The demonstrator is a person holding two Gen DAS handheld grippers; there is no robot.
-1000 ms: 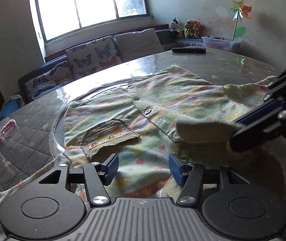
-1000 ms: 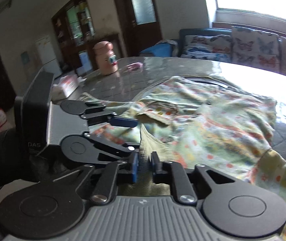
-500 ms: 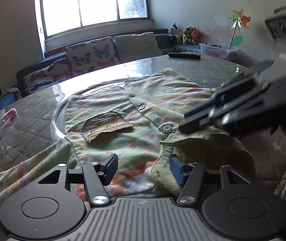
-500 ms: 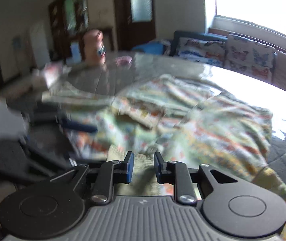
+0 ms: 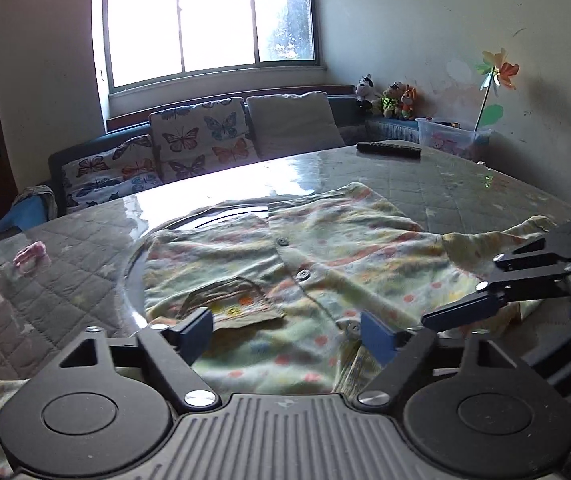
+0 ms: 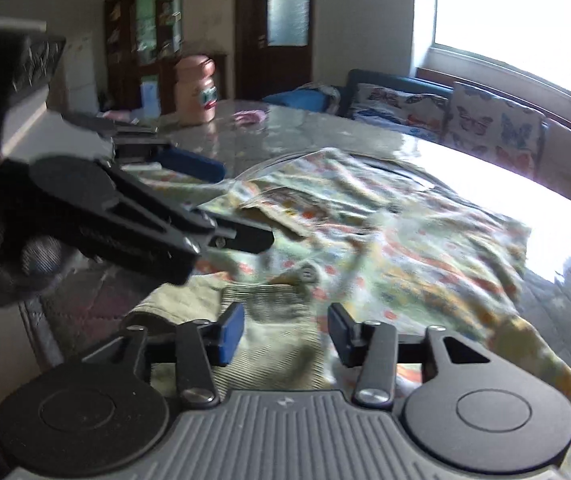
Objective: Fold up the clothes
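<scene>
A round quilted surface in a sunlit room carries a patterned shirt, spread button-side up just ahead of both claws. The left claw and right claw stand apart, holding nothing, the ribbed collar between the right one's fingers. A neat fold likely needs matching grips on both edges; beyond the surface, a clear tub holds something unclear.

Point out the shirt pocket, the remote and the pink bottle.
pocket (image 5: 232,302), left wrist view, middle of its front.
remote (image 5: 388,148), left wrist view, mid-length.
pink bottle (image 6: 196,90), right wrist view, its body.
</scene>
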